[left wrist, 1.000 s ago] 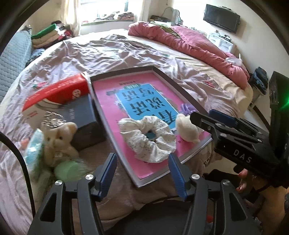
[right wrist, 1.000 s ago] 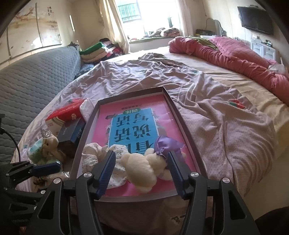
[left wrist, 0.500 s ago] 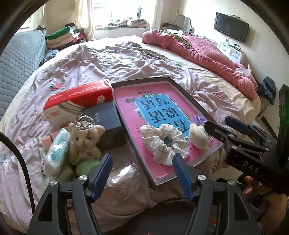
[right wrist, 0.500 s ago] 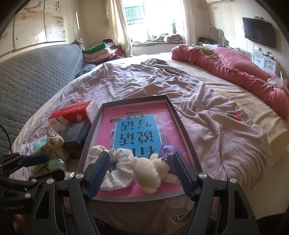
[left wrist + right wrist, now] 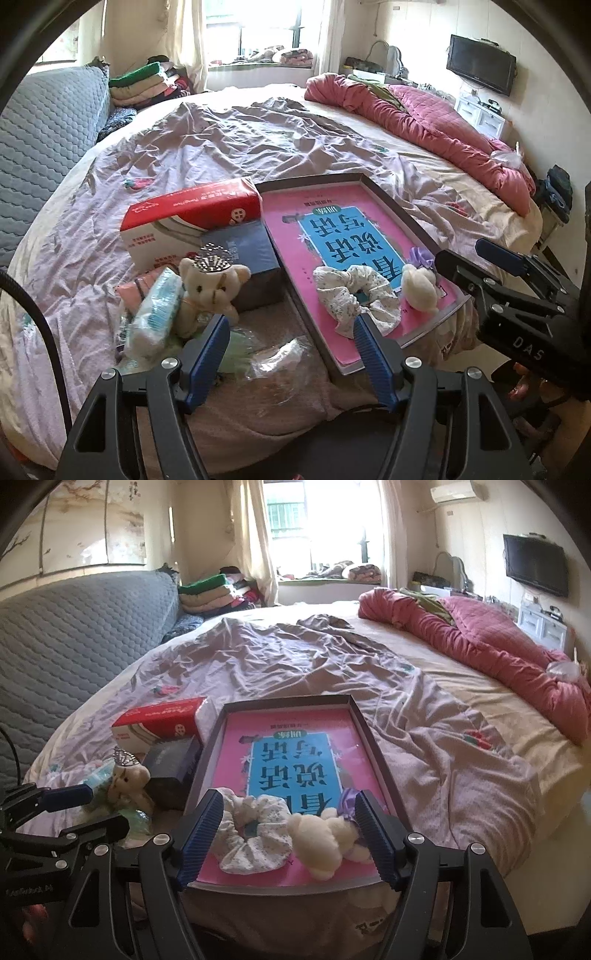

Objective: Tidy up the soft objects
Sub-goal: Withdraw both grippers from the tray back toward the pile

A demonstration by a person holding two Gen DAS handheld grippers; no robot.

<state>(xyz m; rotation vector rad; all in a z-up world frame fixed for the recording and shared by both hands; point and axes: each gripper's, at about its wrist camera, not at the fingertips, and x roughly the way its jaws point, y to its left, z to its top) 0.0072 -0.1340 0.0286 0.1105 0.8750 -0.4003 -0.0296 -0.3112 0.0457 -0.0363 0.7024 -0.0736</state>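
Where the left wrist view looks down, the left gripper (image 5: 288, 328) stands with jaws apart and empty above the bed; a scrunchie (image 5: 356, 293) lies in the tray (image 5: 399, 206). From the right wrist view, the right gripper (image 5: 290, 810) is spread wide, gripping nothing; the plush toy (image 5: 321, 838) rests beside that scrunchie.

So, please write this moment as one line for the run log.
left gripper: open, empty | right gripper: open, empty | scrunchie, cream plush toy: on pink book in tray | crowned bear: outside tray
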